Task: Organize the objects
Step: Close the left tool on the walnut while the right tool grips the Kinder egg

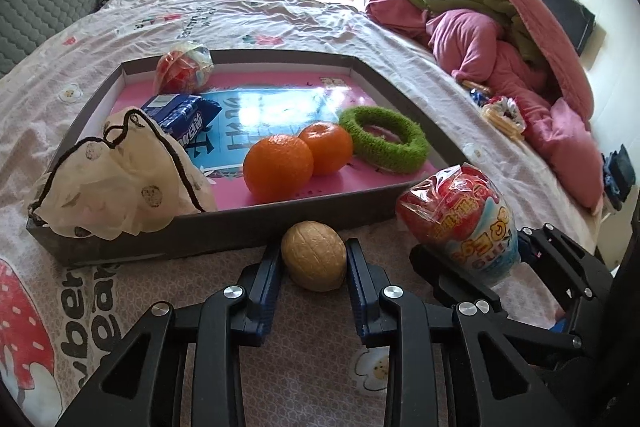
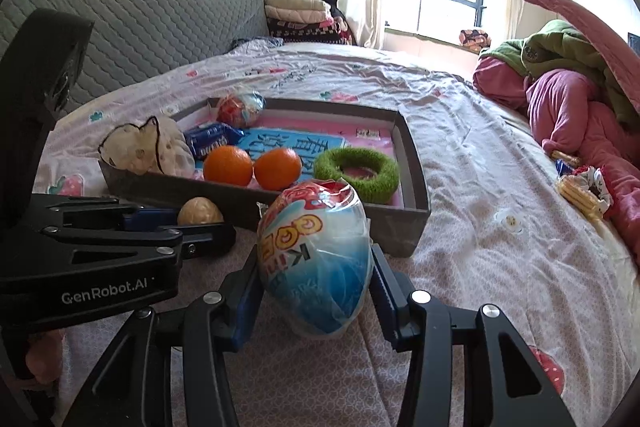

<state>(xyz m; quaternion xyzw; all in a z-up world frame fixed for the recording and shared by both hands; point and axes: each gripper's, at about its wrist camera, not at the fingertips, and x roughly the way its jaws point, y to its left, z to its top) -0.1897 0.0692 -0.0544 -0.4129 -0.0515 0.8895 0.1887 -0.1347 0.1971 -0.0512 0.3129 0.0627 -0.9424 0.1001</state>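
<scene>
Brown walnut point(image 1: 313, 255) sits pinched in the left tool point(image 1: 313, 261); the right tool point(image 2: 313, 269) squeezes a wrapped egg toy point(image 2: 314, 259).

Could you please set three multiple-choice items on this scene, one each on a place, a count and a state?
1. Where is the fuzzy green ring?
A. inside the shallow grey cardboard tray
B. on the bedsheet
C. in the left gripper

2. How many round oranges lie in the tray?
A. one
B. two
C. three

3. What is the right gripper doing?
A. hanging open
B. gripping the tan walnut
C. gripping the plastic-wrapped red and blue egg toy

Answers: A, the ring lies on the tray's floor; B, one orange beside another orange; C, both fingers press the wrapper.
</scene>
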